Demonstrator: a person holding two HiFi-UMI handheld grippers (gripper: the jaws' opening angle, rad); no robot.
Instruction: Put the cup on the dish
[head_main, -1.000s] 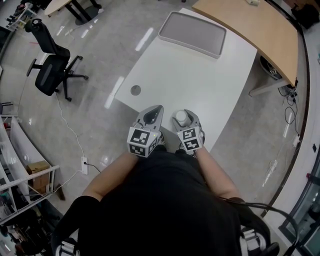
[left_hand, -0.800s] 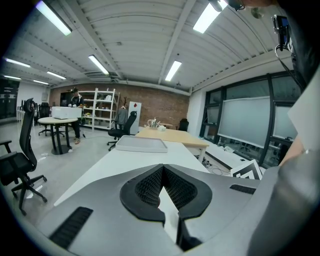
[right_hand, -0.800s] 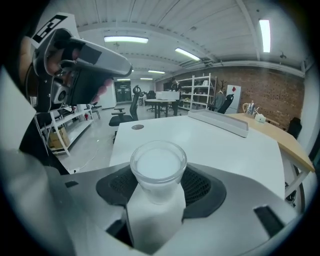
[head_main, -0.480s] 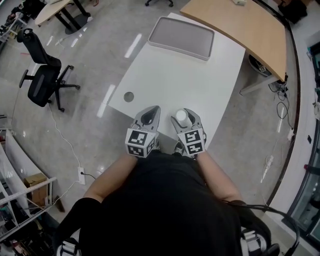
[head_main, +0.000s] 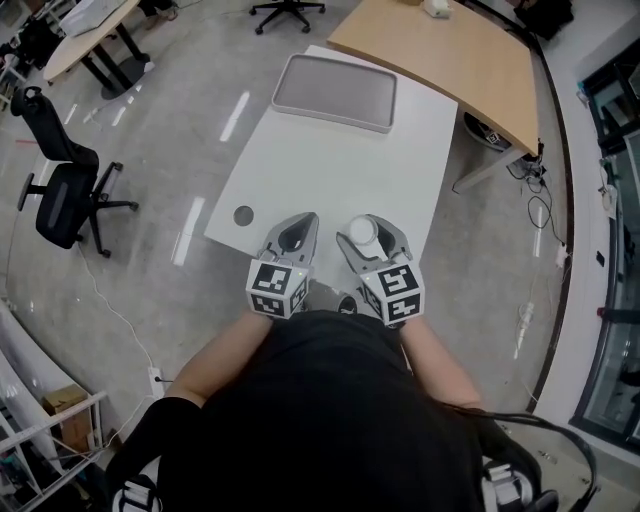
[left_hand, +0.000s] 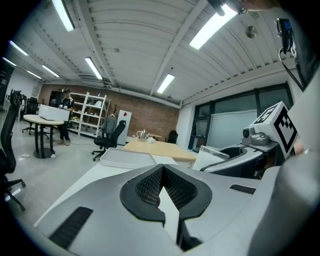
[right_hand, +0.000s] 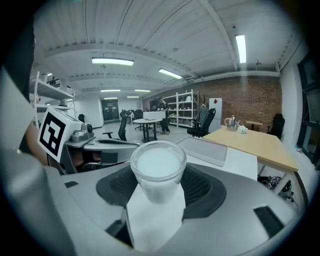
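A translucent white cup (head_main: 364, 231) sits between the jaws of my right gripper (head_main: 366, 222), which is shut on it; in the right gripper view the cup (right_hand: 158, 170) stands upright, its rim towards the camera. My left gripper (head_main: 300, 224) is close beside it on the left, shut and with nothing in it (left_hand: 162, 172). Both hover over the near edge of the white table (head_main: 330, 170). The dish, a grey rectangular tray (head_main: 334, 92), lies at the table's far end, also seen in the gripper views (left_hand: 125, 157) (right_hand: 202, 149).
A round cable hole (head_main: 244, 214) marks the table's near left corner. A wooden desk (head_main: 450, 55) adjoins the far right side. A black office chair (head_main: 60, 195) stands on the floor at the left. The person's body fills the lower frame.
The head view has shifted, so the table and tray now sit further left and higher in frame. Both grippers stay side by side, the cup still held in the right one.
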